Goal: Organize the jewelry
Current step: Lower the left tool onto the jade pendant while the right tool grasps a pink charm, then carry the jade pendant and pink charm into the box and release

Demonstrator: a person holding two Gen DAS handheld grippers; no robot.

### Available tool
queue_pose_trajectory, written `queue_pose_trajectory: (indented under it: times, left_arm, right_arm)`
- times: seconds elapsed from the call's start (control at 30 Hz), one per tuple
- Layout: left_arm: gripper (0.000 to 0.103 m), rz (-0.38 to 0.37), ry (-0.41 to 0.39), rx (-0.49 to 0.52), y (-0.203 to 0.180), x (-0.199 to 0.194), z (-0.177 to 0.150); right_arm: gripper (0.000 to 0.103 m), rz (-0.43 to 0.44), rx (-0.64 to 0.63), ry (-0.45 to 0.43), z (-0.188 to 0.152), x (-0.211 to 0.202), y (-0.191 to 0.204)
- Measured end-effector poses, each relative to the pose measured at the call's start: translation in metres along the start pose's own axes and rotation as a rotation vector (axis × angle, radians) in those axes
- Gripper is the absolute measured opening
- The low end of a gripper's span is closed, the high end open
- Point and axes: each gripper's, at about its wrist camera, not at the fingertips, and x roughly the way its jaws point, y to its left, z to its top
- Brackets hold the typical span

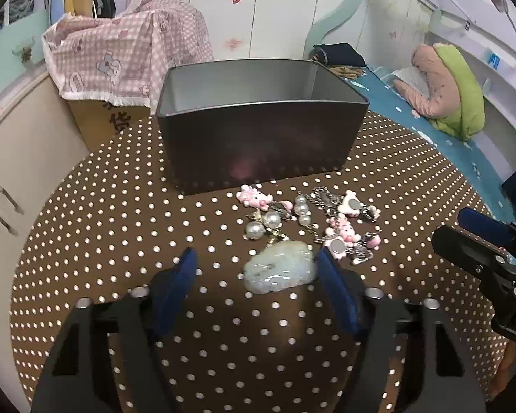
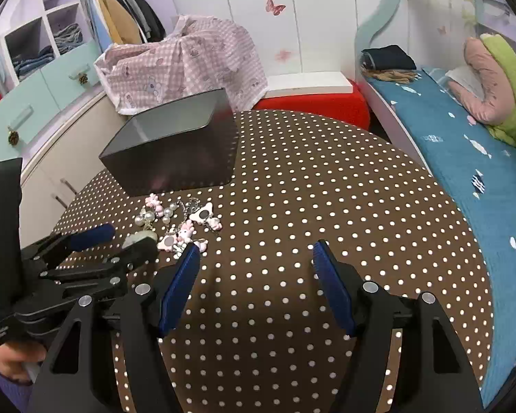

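Note:
A pale green jade pendant (image 1: 278, 270) lies on the polka-dot table between the tips of my open left gripper (image 1: 256, 261), nearer its right finger. Beyond it lies a heap of jewelry: pearl pieces (image 1: 270, 222), pink cartoon charms (image 1: 253, 198) and a silver chain (image 1: 321, 196). An open dark grey metal tin (image 1: 258, 141) stands behind the heap. In the right wrist view the tin (image 2: 175, 153) and the jewelry heap (image 2: 179, 222) lie at the left. My right gripper (image 2: 256, 249) is open and empty over bare tablecloth, right of the left gripper (image 2: 120, 237).
The round brown dotted table (image 2: 326, 189) ends near a blue bed (image 2: 464, 158) on the right. A cardboard box under a pink checked cloth (image 1: 127, 51) and a red stool (image 2: 320, 103) stand behind the table. White cabinets stand at the left.

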Motion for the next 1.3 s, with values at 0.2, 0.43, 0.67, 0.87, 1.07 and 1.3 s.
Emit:
queue_pose_trajectory:
  times: [0.2,0.43,0.67,0.87,1.07,1.3]
  left_arm:
    - [0.041,-0.021,-0.01,-0.009,0.016,-0.001,0.001]
    - [0.041,-0.047,-0.016,-0.053,0.033,-0.01,-0.007]
    - [0.041,-0.06,-0.04,-0.069,0.044,-0.024,-0.012]
    - [0.041,-0.069,-0.055,-0.083,0.05,-0.029,-0.011]
    - [0.041,-0.085,-0.051,-0.09,0.057,-0.027,-0.01]
    - [0.041,-0.097,-0.056,-0.091,0.059,-0.027,-0.007]
  right_arm:
    - [0.066,-0.002,-0.023,0.023,0.0,0.01,0.013]
    - [0.066,0.003,-0.079,0.036,-0.004,0.015,0.035]
    - [0.059,-0.034,-0.067,0.021,0.012,0.02,0.031]
    - [0.044,-0.039,-0.12,0.069,0.027,0.04,0.031]
    - [0.038,-0.006,-0.163,0.11,0.034,0.055,0.039]
    - [0.013,0.013,-0.184,0.132,0.037,0.063,0.044]
